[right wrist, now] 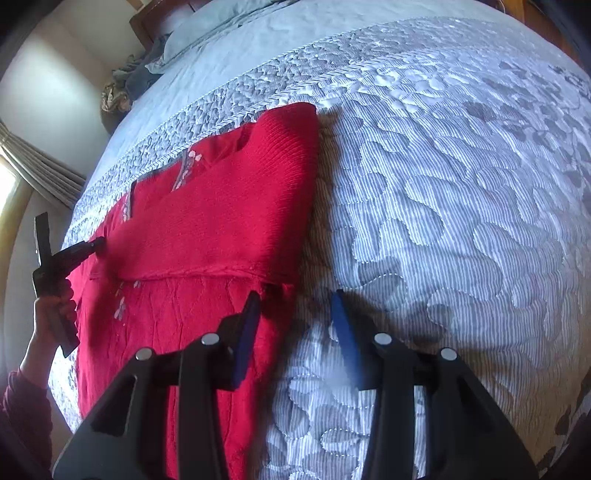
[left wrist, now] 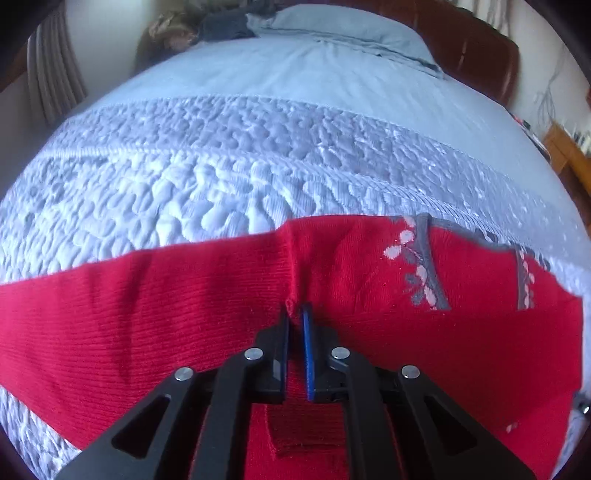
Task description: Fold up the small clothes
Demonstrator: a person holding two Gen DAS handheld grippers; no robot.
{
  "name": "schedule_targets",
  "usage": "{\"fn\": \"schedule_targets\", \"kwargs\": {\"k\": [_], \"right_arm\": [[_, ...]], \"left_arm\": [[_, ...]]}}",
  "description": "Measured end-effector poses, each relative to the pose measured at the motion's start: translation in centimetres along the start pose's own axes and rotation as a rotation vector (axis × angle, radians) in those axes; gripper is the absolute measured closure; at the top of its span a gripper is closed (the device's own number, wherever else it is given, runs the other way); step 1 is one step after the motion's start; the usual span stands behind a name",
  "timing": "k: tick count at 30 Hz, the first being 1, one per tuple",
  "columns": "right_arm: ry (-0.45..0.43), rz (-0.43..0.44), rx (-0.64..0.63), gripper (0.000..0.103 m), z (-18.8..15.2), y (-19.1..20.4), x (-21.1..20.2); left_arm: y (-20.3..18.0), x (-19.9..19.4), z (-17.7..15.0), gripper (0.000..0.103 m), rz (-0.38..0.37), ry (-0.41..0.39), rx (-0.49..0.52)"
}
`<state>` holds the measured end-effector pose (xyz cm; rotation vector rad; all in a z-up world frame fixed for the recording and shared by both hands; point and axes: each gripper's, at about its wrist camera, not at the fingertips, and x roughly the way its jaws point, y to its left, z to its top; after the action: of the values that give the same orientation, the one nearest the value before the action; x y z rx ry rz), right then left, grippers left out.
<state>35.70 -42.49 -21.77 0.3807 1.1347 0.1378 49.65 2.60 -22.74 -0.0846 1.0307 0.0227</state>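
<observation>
A red knit sweater [left wrist: 184, 306] with grey trim and pink flowers lies partly folded on the quilted bed. My left gripper [left wrist: 295, 312] is shut on a pinched ridge of the red sweater near its middle edge. In the right wrist view the sweater [right wrist: 221, 214] fills the left half, with one part folded over. My right gripper [right wrist: 295, 299] is open and empty; its left finger is over the sweater's right edge, its right finger over the quilt. The left gripper [right wrist: 98, 245] shows at the sweater's far left, held by a hand.
The grey-blue quilted bedspread [right wrist: 443, 184] covers the bed. Pillows [left wrist: 332, 26] and a dark garment [left wrist: 225, 26] lie at the head by a brown headboard [left wrist: 476, 48]. Curtains [right wrist: 40, 166] hang at the left. Wooden furniture [left wrist: 569, 158] stands at the right.
</observation>
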Motion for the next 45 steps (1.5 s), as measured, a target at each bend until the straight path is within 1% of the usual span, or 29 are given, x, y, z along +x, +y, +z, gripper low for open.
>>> {"fn": "schedule_targets", "kwargs": {"k": [2,3,5,6,7,9,11,12,14,15,18,21,22,23,24,25,28,29,30,32,33,35,36,37,38,39,41,43,45], "right_arm": [[-0.003,-0.008,-0.001,0.063,0.2,0.3,-0.4],[-0.013,-0.006,-0.002,0.062,0.4,0.6,-0.8],[-0.034,0.028,-0.02,0.062,1.1,1.6,-1.7],[-0.034,0.044,-0.032,0.062,1.4,2.2,-1.8],[-0.034,0.056,-0.049,0.062,1.7,3.0,-1.9],[-0.027,0.057,-0.1,0.062,2.3,4.9,-1.5],[0.004,0.053,-0.116,0.062,2.8,5.8,-0.3],[0.036,0.034,-0.1,0.063,3.2,5.7,0.8],[0.098,-0.025,-0.063,0.063,3.5,4.7,2.8],[0.13,-0.03,-0.033,0.066,3.4,4.0,3.9],[0.117,-0.001,-0.003,0.066,3.3,3.2,4.4],[0.122,-0.041,-0.039,0.066,3.4,4.0,4.3],[0.121,-0.05,-0.043,0.066,3.5,4.3,4.2],[0.113,-0.052,-0.04,0.065,3.4,4.6,3.8],[0.098,-0.042,-0.032,0.064,3.2,4.9,2.8],[0.084,-0.027,-0.035,0.058,2.7,5.2,2.1],[0.049,0.009,-0.11,0.053,0.1,7.3,-0.8],[0.049,0.006,-0.147,0.052,-1.1,8.1,-1.4],[0.053,-0.001,-0.17,0.051,-1.9,8.7,-1.6],[0.07,-0.014,-0.21,0.051,-3.4,9.9,-1.4],[0.086,-0.015,-0.227,0.051,-4.2,10.4,-1.1],[0.108,-0.015,-0.241,0.051,-5.2,11.3,-0.4],[0.117,-0.016,-0.25,0.051,-5.6,11.8,0.1],[0.122,-0.02,-0.254,0.051,-6.0,12.1,0.5],[0.127,-0.023,-0.254,0.051,-6.0,12.3,0.8],[0.136,-0.021,-0.248,0.051,-6.1,12.5,1.3],[0.149,-0.018,-0.237,0.05,-6.4,13.0,1.9],[0.149,-0.031,-0.246,0.049,-6.7,13.1,1.8],[0.149,-0.04,-0.247,0.049,-6.7,13.2,1.8]], "left_arm": [[0.3,-1.0,0.0,0.079,-0.012,-0.004,-0.028],[0.5,-1.8,-0.1,0.075,-0.025,-0.013,-0.05],[0.5,-4.1,-0.5,0.074,-0.082,-0.062,-0.076],[0.2,-4.9,-0.6,0.073,-0.119,-0.064,-0.075],[-0.4,-5.4,-0.8,0.073,-0.145,-0.051,-0.065],[-2.1,-5.1,-1.0,0.073,-0.197,0.004,-0.016],[-2.9,-4.1,-1.2,0.073,-0.2,0.055,0.005],[-3.1,-3.1,-1.5,0.073,-0.194,0.087,0.007],[-3.1,-1.7,-2.1,0.073,-0.185,0.136,-0.009],[-3.0,-1.3,-2.5,0.074,-0.186,0.147,-0.016],[-3.2,-0.8,-3.0,0.076,-0.174,0.125,-0.002],[-3.7,-0.8,-3.1,0.076,-0.161,0.118,0.016],[-3.4,-1.1,-3.0,0.076,-0.169,0.113,0.004],[-3.2,-1.2,-2.9,0.074,-0.175,0.11,-0.01],[-2.6,-1.9,-2.9,0.067,-0.179,0.106,-0.034],[-1.7,-2.8,-2.9,0.052,-0.174,0.094,-0.06],[1.8,-6.7,-3.8,0.031,-0.141,0.014,-0.088],[3.7,-7.6,-4.1,0.029,-0.119,-0.001,-0.101],[5.7,-8.3,-4.4,0.028,-0.089,-0.005,-0.12],[11.6,-9.6,-5.5,0.028,0.01,0.015,-0.202],[13.8,-9.9,-6.0,0.028,0.041,0.023,-0.237],[20.7,-10.8,-7.2,0.028,0.136,0.043,-0.353],[22.7,-11.2,-7.8,0.028,0.157,0.048,-0.395],[26.2,-11.7,-8.4,0.029,0.176,0.049,-0.479],[28.3,-12.0,-8.8,0.029,0.178,0.045,-0.534],[31.5,-12.3,-9.2,0.03,0.18,0.04,-0.618],[35.1,-12.6,-9.9,0.03,0.175,0.02,-0.711],[38.1,-12.4,-9.9,0.031,0.157,0.002,-0.776],[40.4,-11.9,-9.6,0.031,0.156,-0.016,-0.811]]}}
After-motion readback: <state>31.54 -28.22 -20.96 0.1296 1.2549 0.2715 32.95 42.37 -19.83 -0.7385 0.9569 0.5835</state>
